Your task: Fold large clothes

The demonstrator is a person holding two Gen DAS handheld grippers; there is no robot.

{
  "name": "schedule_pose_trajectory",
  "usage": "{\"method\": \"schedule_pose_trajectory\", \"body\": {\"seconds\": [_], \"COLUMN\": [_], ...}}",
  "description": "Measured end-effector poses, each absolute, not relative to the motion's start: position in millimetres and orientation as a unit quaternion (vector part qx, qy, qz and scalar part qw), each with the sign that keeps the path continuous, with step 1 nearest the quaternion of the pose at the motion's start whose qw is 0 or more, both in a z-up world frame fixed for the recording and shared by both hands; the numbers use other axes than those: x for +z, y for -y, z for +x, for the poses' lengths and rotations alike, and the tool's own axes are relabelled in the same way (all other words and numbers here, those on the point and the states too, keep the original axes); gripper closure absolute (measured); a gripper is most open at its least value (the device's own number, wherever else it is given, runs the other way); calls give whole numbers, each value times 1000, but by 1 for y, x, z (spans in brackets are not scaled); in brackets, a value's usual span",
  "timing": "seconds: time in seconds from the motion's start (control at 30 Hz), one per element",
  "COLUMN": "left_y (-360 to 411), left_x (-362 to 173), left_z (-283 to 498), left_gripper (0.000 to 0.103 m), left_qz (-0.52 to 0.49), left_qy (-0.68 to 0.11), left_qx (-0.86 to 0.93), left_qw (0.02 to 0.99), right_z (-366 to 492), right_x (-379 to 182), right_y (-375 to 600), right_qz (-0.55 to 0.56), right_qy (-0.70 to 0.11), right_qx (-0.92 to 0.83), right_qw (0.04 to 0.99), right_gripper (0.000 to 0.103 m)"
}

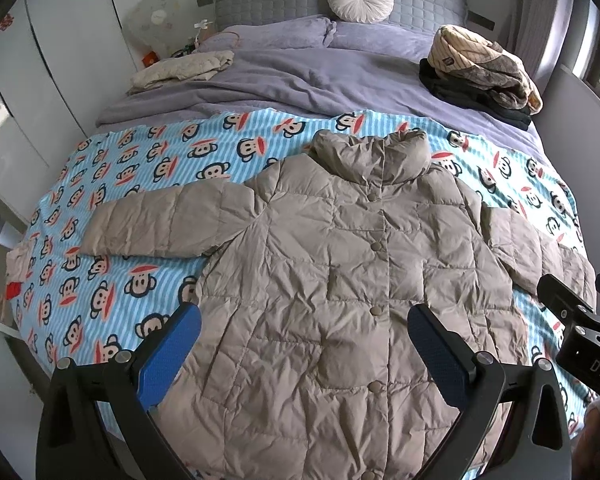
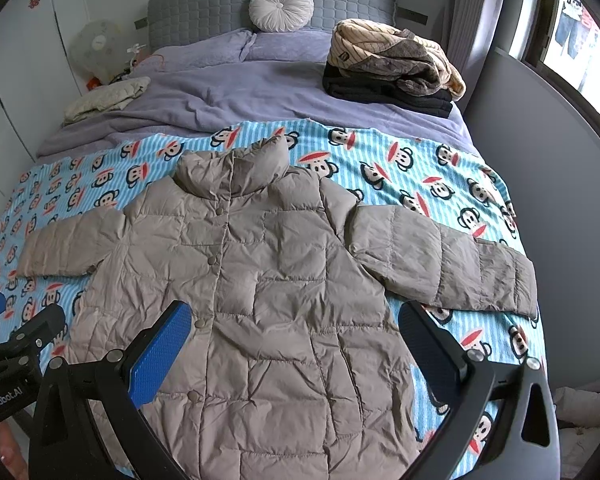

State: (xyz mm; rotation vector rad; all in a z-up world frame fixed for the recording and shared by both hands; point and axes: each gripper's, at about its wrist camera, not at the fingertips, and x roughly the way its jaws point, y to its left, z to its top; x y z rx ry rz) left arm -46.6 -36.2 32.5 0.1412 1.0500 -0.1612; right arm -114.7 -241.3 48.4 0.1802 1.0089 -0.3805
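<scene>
A beige quilted down jacket (image 1: 332, 264) lies flat and face up on a blue monkey-print blanket (image 1: 112, 184), buttoned, collar away from me, both sleeves spread sideways. It also shows in the right wrist view (image 2: 268, 280). My left gripper (image 1: 304, 332) is open and empty, held above the jacket's lower part. My right gripper (image 2: 296, 332) is open and empty, also above the lower part of the jacket, right of the button line. The right gripper's body shows at the right edge of the left wrist view (image 1: 580, 320).
The blanket (image 2: 420, 168) covers the near half of a bed with purple bedding (image 1: 300, 76). A stack of folded clothes (image 1: 484, 72) sits at the back right, a pale folded garment (image 1: 180, 68) at the back left. A wall (image 2: 540, 160) runs along the bed's right side.
</scene>
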Motion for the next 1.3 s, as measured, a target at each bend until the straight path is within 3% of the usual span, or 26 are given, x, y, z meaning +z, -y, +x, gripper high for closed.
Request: {"method": "schedule_pose_trajectory", "body": {"seconds": [1.3], "left_y": [35], "left_x": [34], "left_z": [-48], "left_gripper": [0], "left_qz": [70], "left_qy": [-500], "left_qx": [-74], "left_qw": [860], "right_z": [-115], "right_x": [49], "right_y": [240], "right_qz": [87], "right_qy": [-479], "right_qx": [-182], "right_qw": [854], "right_gripper": [0]}}
